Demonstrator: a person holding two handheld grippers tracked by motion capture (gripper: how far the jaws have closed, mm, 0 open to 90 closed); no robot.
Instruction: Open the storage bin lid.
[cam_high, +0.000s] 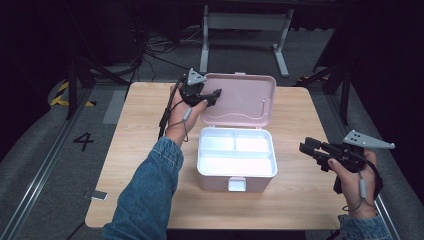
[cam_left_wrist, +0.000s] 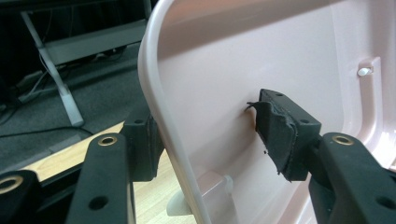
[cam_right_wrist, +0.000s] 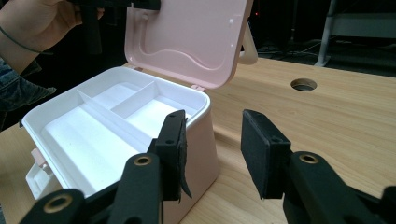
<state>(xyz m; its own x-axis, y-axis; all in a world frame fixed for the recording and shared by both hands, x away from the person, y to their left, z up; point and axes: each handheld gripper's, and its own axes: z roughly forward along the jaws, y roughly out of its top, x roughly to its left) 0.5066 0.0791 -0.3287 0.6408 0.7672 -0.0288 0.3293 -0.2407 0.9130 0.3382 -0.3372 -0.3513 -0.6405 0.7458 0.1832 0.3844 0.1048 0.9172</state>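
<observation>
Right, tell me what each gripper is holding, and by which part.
The left gripper pinches the side edge of the box's open pink lid. The right gripper is open beside the box, holding nothing.

Left gripper: black, grey three-cornered plate, brass-ringed screw holes, frayed foam pads, trailing grey cable. Right gripper: black, matching plate, brass-ringed holes. Both forearms: blue denim sleeves.

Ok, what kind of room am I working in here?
Probably a lab or recording studio, not a home: dark curtained surroundings, loose cables on the floor, a number 4 marked beside the wooden table, and hazard tape at a stand's foot.
</observation>
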